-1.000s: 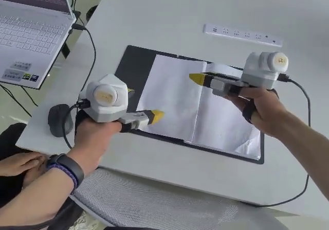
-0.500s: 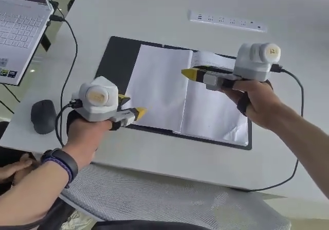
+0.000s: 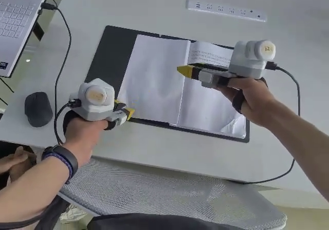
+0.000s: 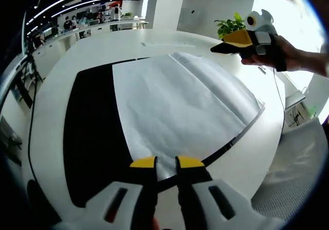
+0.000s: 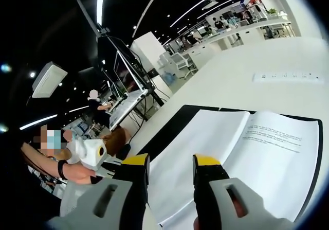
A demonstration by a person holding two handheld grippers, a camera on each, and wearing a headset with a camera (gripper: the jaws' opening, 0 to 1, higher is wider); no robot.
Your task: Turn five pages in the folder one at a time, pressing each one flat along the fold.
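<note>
The white workbench (image 3: 288,14) is lying beneath both grippers; the open black folder (image 3: 110,55) is resting on it, just ahead of the left gripper (image 3: 127,112) and directly under the right gripper (image 3: 184,71). The left gripper's jaws are standing narrowly apart, gripping nothing; the right gripper's are sitting wider, likewise empty, hovering above the fold. The person is probably working between turns; the next move is calling for a press along the fold, then a catch of one single sheet from the right-hand stack (image 3: 205,111). Printed lines (image 3: 208,52) just beyond the right gripper are too small to read.
</note>
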